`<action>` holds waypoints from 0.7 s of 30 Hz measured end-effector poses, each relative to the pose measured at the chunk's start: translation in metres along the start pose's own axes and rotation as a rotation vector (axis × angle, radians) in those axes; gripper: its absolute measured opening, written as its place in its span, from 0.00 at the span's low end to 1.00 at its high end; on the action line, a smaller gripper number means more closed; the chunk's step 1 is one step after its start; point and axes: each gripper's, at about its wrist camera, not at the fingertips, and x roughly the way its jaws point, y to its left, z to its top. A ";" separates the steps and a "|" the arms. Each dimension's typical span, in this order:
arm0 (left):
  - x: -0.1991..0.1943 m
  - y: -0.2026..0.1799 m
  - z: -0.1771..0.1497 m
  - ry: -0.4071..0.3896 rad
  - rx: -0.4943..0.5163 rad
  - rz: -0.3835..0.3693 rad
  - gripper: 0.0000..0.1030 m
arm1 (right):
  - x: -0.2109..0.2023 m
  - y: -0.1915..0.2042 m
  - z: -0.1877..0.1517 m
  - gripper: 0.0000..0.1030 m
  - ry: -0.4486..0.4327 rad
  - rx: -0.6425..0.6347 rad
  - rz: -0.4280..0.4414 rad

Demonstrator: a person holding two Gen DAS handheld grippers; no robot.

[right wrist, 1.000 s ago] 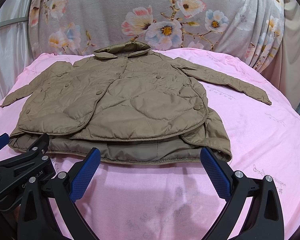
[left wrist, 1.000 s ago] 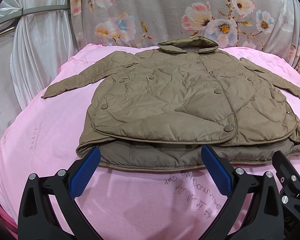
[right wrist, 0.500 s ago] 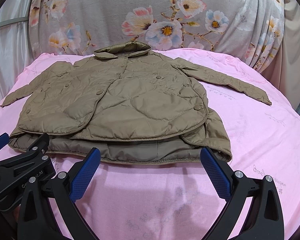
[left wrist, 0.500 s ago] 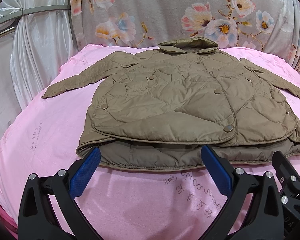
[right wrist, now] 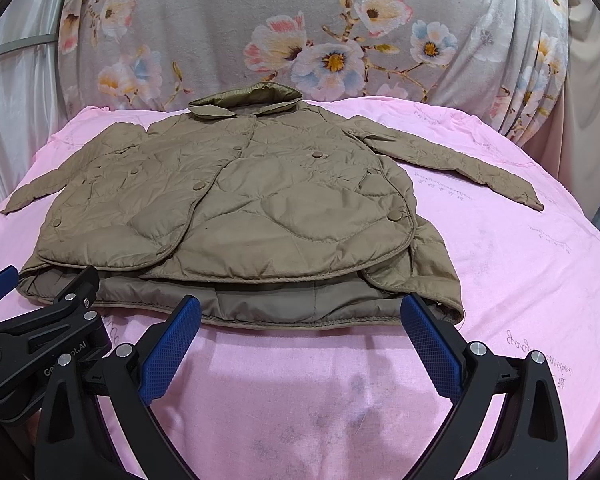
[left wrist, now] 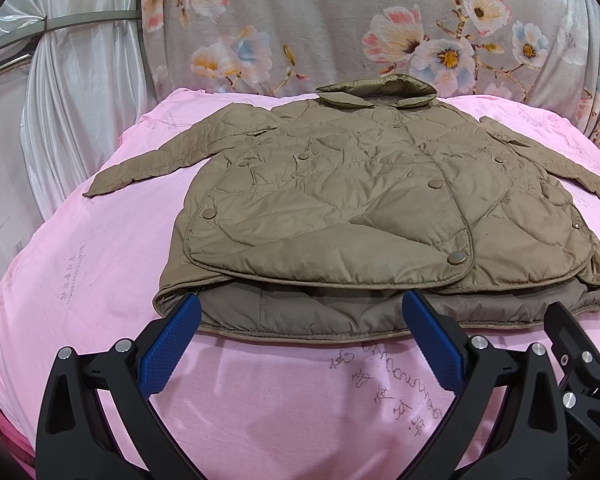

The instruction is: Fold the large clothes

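Note:
A tan quilted jacket (left wrist: 360, 208) lies flat and buttoned on a pink sheet, collar at the far side, both sleeves spread outward; it also shows in the right wrist view (right wrist: 236, 216). My left gripper (left wrist: 300, 312) is open and empty, hovering just before the jacket's near hem on its left half. My right gripper (right wrist: 300, 312) is open and empty, just before the near hem on its right half. Part of the right gripper's body (left wrist: 576, 352) shows at the left wrist view's right edge, and the left gripper's body (right wrist: 40, 328) shows at the right wrist view's left edge.
The pink sheet (left wrist: 80, 280) covers a raised surface that drops off at left and right (right wrist: 560, 280). A grey floral cloth (left wrist: 340, 28) hangs behind. White curtains (left wrist: 68, 92) hang at far left.

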 end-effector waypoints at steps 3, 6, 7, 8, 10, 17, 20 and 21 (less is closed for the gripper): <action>0.000 0.000 0.000 0.001 0.000 0.000 0.95 | 0.000 0.000 0.000 0.95 0.001 0.000 0.000; 0.000 0.000 0.000 0.000 0.000 0.000 0.95 | 0.000 -0.001 0.000 0.95 0.000 0.000 0.000; 0.000 0.000 0.000 0.000 0.000 0.000 0.95 | 0.000 0.000 0.000 0.95 0.000 0.001 0.000; 0.000 0.000 0.000 0.000 0.000 0.000 0.95 | 0.000 0.000 0.000 0.95 0.000 0.000 0.000; 0.000 0.000 0.000 -0.001 0.000 0.000 0.95 | 0.000 0.000 0.000 0.95 0.000 0.000 0.000; -0.001 0.000 0.000 -0.003 0.000 0.000 0.95 | 0.000 0.000 0.000 0.95 -0.001 0.000 0.000; -0.001 0.000 0.001 -0.007 0.003 -0.005 0.95 | 0.000 0.000 0.000 0.95 -0.002 0.000 0.001; -0.002 -0.001 0.001 -0.010 0.005 -0.005 0.95 | 0.000 -0.001 0.000 0.95 -0.002 0.000 0.001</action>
